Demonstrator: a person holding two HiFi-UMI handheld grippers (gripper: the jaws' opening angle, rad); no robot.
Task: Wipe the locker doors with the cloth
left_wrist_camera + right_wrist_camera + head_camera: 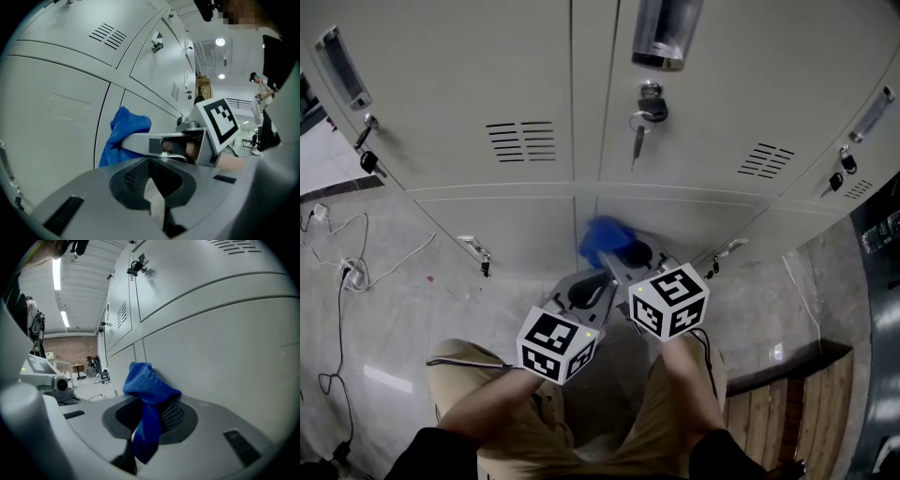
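Two grippers sit low centre. The left gripper (581, 298) has its fingers together, empty. The right gripper (617, 255) has its fingers pinching the blue cloth (150, 390), which is probably soft, light and best held by its bunched middle. It presses on the lower locker door (511, 225).

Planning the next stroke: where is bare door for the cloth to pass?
Bare panel lies either side of the cloth, out to the left handle and the right handle. Crowded above: keys and vents on the upper doors.

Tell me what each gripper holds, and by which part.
The right gripper is shut on the blue cloth, pinching its bunched middle; a wad sticks out beyond the jaws and a tail hangs down. The left gripper is shut and empty.
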